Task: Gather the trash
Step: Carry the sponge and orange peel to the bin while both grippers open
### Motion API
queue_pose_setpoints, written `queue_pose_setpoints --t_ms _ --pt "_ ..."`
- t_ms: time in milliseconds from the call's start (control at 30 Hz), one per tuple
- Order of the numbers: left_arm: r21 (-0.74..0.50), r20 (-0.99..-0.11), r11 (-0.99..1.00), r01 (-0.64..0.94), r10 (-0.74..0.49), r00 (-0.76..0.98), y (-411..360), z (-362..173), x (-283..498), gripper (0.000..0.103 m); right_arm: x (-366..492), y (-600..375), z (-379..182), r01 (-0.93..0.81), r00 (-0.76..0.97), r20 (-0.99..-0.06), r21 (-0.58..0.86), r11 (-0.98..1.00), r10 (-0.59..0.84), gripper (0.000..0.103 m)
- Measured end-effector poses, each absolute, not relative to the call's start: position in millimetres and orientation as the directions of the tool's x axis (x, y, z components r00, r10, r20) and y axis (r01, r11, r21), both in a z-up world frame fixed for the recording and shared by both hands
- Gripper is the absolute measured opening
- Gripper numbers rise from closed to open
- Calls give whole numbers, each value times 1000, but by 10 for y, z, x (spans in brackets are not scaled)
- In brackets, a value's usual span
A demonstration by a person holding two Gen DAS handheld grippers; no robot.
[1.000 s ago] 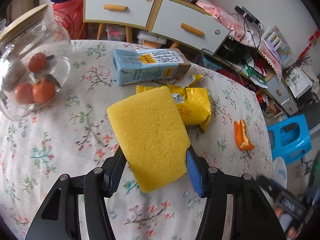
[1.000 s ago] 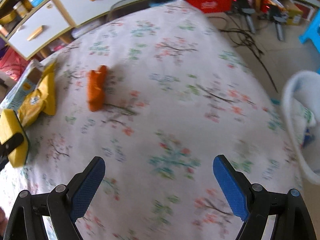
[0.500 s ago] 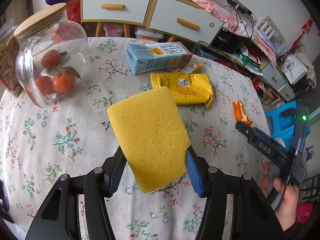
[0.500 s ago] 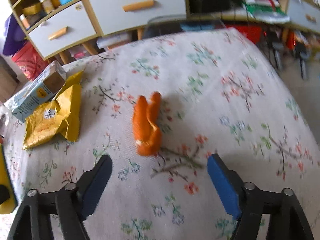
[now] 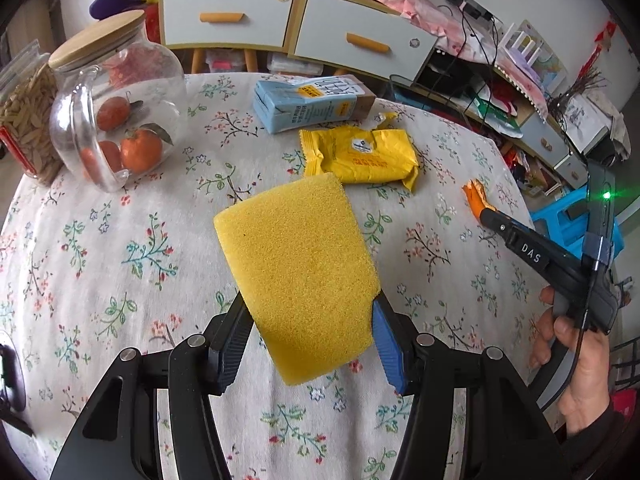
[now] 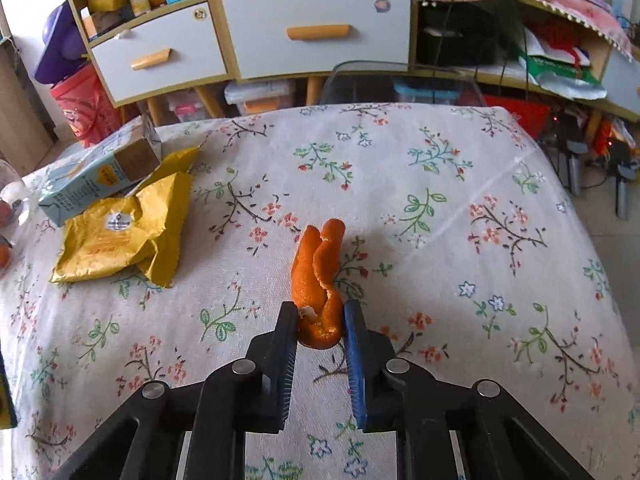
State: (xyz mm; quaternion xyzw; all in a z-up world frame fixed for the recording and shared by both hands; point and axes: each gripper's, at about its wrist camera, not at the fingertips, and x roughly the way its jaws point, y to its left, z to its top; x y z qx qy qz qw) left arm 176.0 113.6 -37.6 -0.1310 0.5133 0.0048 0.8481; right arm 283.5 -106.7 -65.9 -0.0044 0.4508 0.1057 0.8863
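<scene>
Your right gripper [image 6: 320, 322] jaws pinch near end of curled orange peel strip [image 6: 318, 276] on floral-cloth counter [image 6: 440, 208]. Your left gripper [image 5: 310, 344] jaws clamp yellow rectangular sponge [image 5: 298, 272] above counter.

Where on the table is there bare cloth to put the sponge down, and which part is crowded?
Bare cloth lies between the jar and the sponge, and on the right half of the table beyond the peel. It is crowded at the far side, where the carton and yellow wrapper lie together.
</scene>
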Motion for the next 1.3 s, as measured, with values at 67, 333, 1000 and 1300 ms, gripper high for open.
queue_pose_setpoints --t_ms 67,333,1000,1300 --pt "-216 -869 967 -136 -127 478 1108 -347 1718 59 2785 -1078 -609 -197 572 -799 84 977 185 19" --pt "-216 -859 971 -100 -140 493 953 -242 1596 59 2438 -1112 -310 -266 595 -781 30 963 189 19" --pt "-197 -845 976 95 -219 487 -66 -150 1527 59 1883 -2595 -39 -70 576 -816 3 998 43 19" --pt "-209 -853 967 145 -252 457 -412 -229 1524 59 1632 -3493 -24 72 564 -825 1 997 -40 19"
